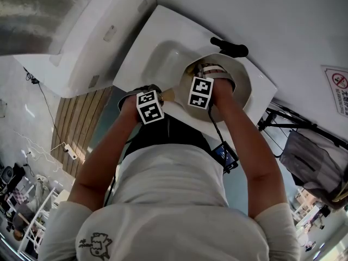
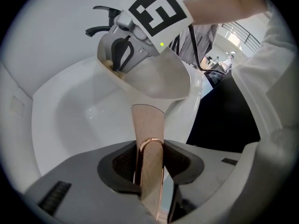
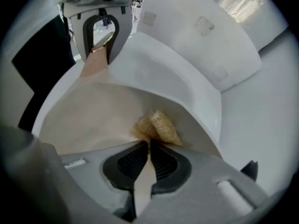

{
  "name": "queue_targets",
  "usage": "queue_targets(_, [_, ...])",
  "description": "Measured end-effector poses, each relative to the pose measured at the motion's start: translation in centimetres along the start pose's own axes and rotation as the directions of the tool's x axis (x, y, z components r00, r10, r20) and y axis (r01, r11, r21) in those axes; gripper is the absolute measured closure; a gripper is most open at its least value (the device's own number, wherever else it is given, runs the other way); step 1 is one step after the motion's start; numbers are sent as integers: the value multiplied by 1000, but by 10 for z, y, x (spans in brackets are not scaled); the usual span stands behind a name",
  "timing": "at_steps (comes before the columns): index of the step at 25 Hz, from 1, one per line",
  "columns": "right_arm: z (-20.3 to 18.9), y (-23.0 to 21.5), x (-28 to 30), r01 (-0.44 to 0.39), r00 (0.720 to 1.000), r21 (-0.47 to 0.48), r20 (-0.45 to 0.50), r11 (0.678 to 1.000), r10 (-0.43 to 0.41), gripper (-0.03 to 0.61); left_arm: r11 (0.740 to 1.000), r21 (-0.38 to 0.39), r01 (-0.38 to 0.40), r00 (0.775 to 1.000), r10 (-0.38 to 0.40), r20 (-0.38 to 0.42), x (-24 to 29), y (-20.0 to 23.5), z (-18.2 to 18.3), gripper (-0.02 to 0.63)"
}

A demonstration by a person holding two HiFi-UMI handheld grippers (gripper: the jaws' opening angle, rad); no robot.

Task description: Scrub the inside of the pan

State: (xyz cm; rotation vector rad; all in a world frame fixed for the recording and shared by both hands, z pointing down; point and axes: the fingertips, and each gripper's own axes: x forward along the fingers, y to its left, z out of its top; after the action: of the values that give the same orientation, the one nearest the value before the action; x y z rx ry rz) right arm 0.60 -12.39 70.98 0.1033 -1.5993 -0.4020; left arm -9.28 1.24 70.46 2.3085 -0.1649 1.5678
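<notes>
Currently my left gripper [image 2: 149,161] is clamped on the handle [image 2: 148,122], whose long axis runs straight ahead to the pan [image 2: 161,78], tilted over the sink [image 2: 70,111]. My right gripper [image 3: 148,155] is the nearer one to the work. Its jaws are pinched on the scrubber [image 3: 159,125], which sits inside the pan against the sink-side wall.

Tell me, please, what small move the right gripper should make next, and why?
Probably sweep the scrubber across the inside of the pan: the right gripper pinches it against the pan wall, and the left gripper clamps the handle.
</notes>
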Motion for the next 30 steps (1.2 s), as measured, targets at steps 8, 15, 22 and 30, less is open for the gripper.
queue_targets(8, [36,75,-7,-348,923,43,189,937,334,557,1000,2,4,1000,-4,0,1,-1,1,469])
queue_targets(15, [33,119,-20,-617,783,202,256,760,567,558,1000,-6,5,1000,-5,-11,1,-2,0,469])
queue_targets(22, [5,155,-30,-739,660,349,202,577,723,558,1000,-2,9,1000,-9,-12,0,-2,0,469])
queue_targets(30, [-39,184,-39,-740,546,525,102,421,832,557,1000,5,20,1000,-20,-9,0,-3,2,469])
